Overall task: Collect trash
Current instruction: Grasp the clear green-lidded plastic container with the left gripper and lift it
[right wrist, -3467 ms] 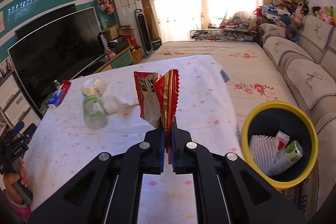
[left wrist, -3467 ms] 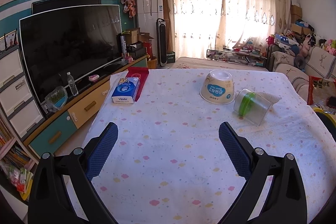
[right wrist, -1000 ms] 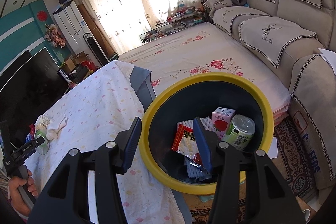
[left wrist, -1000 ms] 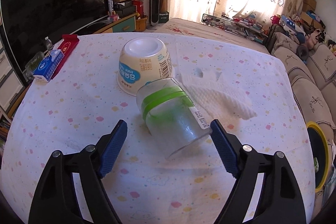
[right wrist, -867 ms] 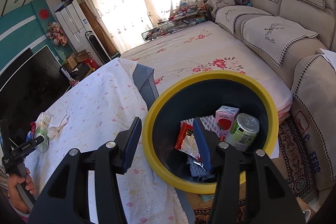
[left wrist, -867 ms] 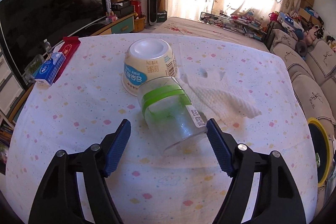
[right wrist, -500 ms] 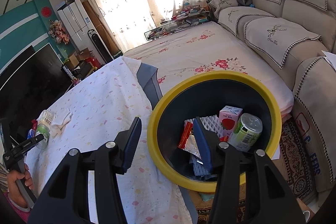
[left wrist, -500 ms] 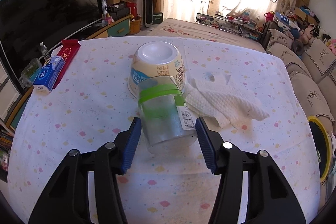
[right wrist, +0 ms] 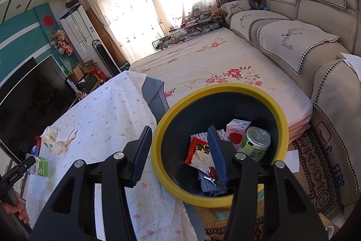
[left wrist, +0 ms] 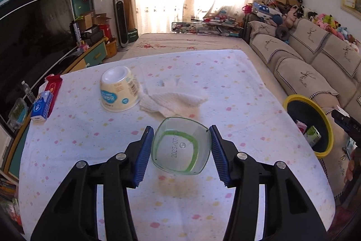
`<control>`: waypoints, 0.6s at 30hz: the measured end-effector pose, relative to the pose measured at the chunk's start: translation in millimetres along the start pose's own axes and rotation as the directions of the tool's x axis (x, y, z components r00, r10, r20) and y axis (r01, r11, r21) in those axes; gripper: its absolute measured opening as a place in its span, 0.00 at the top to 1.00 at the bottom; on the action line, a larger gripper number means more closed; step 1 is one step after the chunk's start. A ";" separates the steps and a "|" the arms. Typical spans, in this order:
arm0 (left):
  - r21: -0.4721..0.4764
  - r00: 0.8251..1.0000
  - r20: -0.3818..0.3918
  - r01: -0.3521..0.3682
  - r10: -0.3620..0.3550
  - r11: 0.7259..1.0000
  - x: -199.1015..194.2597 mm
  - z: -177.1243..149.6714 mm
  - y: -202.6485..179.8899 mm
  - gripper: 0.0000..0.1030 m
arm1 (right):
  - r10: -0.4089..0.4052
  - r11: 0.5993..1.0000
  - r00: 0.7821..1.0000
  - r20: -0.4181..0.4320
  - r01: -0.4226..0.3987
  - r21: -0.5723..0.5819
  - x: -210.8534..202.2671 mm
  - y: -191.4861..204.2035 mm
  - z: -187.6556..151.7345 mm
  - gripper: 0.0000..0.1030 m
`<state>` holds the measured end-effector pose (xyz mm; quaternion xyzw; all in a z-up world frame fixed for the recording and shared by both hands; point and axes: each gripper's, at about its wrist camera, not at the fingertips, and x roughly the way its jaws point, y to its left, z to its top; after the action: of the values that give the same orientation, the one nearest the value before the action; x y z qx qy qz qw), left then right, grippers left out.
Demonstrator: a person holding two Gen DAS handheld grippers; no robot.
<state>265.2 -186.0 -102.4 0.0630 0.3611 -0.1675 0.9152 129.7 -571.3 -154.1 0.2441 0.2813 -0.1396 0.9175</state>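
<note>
A clear plastic cup (left wrist: 181, 146) with a green band sits between the blue pads of my left gripper (left wrist: 180, 129). The jaws are closing on it and squeeze its rim out of round. It hangs above the spotted tablecloth (left wrist: 225, 83), and the right wrist view shows the cup (right wrist: 40, 166) at the far left. An upturned white bowl (left wrist: 118, 89) and a crumpled paper towel (left wrist: 173, 101) lie further back. My right gripper (right wrist: 179, 129) stands open and empty over the yellow-rimmed bin (right wrist: 158, 150), which holds a snack wrapper (right wrist: 198, 150), a pink carton (right wrist: 237, 130) and a green can (right wrist: 256, 142).
A blue tissue pack (left wrist: 41, 106) and a red packet (left wrist: 53, 85) lie at the table's left edge, with a TV (left wrist: 33, 37) beyond. The bin (left wrist: 300, 98) stands off the table's right side, in front of a beige sofa (left wrist: 315, 64). A floral-covered platform lies behind the table.
My left gripper has closed on the plastic cup and lifted it off the cloth, turning it end-on to the camera. The right gripper has stayed open over the bin.
</note>
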 end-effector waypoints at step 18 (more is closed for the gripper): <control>0.117 0.998 0.026 -0.052 0.050 0.992 34.4 -0.1 -46.8 0.52 | 0.031 0.999 0.999 -0.015 -0.030 0.037 4.3 -25.2 -6.4 0.53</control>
<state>272.2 -238.8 -125.6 0.1241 0.3384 -0.1658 0.9179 120.3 -589.7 -170.5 0.2661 0.2822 -0.1288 0.9127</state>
